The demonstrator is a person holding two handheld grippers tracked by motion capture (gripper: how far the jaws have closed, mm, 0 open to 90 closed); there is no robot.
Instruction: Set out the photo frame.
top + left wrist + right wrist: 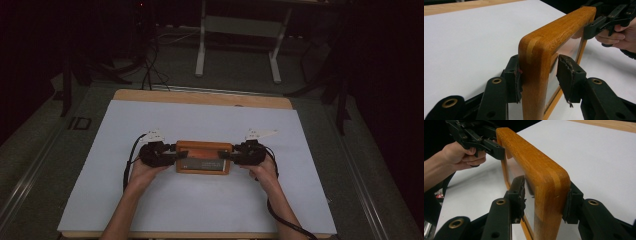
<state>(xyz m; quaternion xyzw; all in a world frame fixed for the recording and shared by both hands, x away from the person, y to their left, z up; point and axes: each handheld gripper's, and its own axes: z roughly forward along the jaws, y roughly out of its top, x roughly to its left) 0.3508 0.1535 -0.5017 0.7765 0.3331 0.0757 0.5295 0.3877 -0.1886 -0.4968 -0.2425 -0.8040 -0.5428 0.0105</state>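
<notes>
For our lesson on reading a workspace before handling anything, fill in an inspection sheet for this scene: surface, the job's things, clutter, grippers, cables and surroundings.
Surface: white sheet covering a wooden table.
Job's things: rectangular orange-brown wooden frame with a glass pane, held tilted up by both short ends.
Clutter: nothing seen.
Grippers: left hand-held gripper has its far pad on the frame's left end, the near pad standing just off the pane; right hand-held gripper straddles the right end, a slight gap showing at one pad.
Cables: a black cable trails from the left hand-held gripper, another from the right; more lie on the floor.
Surroundings: dark room, grey floor, white stand legs behind.
</notes>
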